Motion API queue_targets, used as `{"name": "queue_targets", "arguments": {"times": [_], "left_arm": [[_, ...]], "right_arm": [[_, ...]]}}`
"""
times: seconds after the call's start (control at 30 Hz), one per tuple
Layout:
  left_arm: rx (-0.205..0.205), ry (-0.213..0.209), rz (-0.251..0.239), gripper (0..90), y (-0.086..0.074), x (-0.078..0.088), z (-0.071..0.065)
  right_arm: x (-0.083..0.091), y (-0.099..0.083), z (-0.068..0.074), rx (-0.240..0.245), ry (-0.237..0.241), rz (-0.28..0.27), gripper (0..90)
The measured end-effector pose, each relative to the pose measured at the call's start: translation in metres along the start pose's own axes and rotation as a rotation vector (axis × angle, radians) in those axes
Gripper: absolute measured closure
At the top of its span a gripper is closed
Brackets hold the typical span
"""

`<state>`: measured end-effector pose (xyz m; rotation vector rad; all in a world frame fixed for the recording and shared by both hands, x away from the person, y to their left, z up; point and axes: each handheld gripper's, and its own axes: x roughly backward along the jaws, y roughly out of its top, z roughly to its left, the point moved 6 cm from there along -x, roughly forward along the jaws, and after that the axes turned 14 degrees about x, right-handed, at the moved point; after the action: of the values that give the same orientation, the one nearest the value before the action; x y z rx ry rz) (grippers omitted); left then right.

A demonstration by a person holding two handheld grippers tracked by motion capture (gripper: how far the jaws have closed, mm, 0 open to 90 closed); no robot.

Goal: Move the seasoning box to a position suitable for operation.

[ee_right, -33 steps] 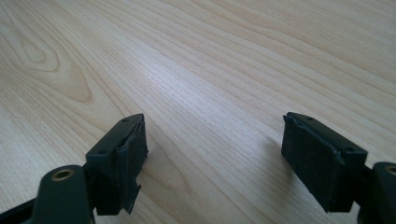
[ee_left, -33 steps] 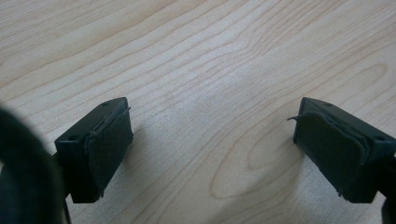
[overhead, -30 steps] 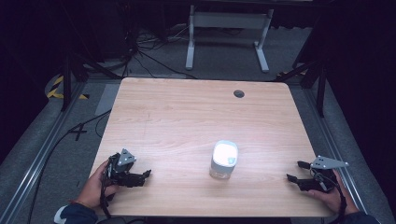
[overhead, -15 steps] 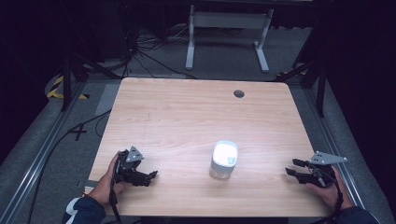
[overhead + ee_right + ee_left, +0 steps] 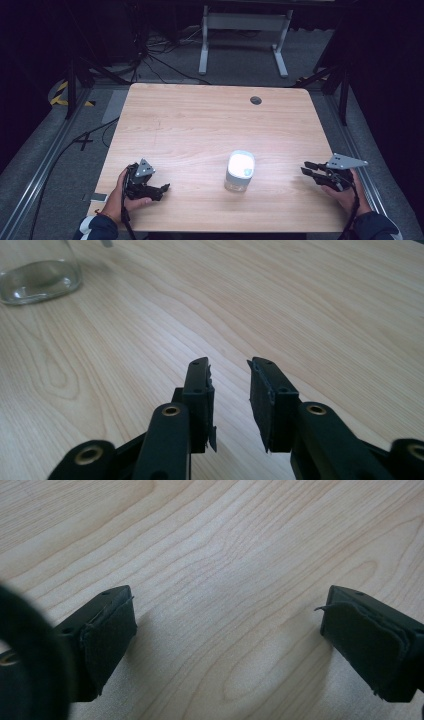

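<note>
A clear glass jar (image 5: 240, 171) with a white lid stands upright on the wooden table (image 5: 200, 125), near the front and a little right of centre. My left gripper (image 5: 163, 190) rests at the front left, pointing right toward the jar, jaws wide open over bare wood (image 5: 227, 630). My right gripper (image 5: 306, 168) is held at the front right, pointing left at the jar. Its jaws have just been closing and stand a narrow gap apart with nothing between them (image 5: 229, 371). The jar's base (image 5: 37, 275) lies far off at that view's upper left.
A round cable hole (image 5: 256, 100) sits near the table's far edge. Behind the table stands a white metal frame (image 5: 245, 30), with cables on the grey floor (image 5: 150, 55). Dark rails run along both sides of the table.
The right gripper has shifted slightly left and away from the front edge, and its jaws stand closer together. The left gripper has crept a little to the right. The jar has not moved.
</note>
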<state>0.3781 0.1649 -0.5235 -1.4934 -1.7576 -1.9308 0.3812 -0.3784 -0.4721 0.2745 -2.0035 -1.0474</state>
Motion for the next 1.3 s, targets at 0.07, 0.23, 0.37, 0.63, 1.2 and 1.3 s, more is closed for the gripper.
{"name": "queue_targets", "arguments": {"times": [0.07, 0.23, 0.37, 0.63, 1.2, 1.3], "left_arm": [[0.005, -0.012, 0.000, 7.8, 0.000, -0.001, 0.000], [-0.015, -0.041, 0.010, 6.5, 0.003, -0.004, 0.001], [-0.026, -0.046, 0.016, 5.9, 0.007, -0.007, 0.001], [-0.030, -0.049, 0.020, 3.8, 0.011, -0.011, 0.001], [-0.024, -0.046, 0.021, 4.0, 0.010, -0.011, 0.000], [-0.025, -0.046, 0.024, 4.0, 0.010, -0.011, 0.000]], "right_arm": [[0.011, -0.007, -0.005, -0.010, -0.030, 0.005, 69.0], [0.052, -0.035, -0.021, -0.092, -0.154, 0.006, 71.1], [0.092, -0.048, -0.040, -0.180, -0.254, -0.054, 72.4], [0.146, -0.016, -0.074, -0.170, -0.373, -0.089, 73.2], [0.083, 0.134, -0.039, 0.045, -0.101, -0.167, 82.8], [0.062, 0.148, -0.027, 0.070, -0.054, -0.174, 84.2]]}}
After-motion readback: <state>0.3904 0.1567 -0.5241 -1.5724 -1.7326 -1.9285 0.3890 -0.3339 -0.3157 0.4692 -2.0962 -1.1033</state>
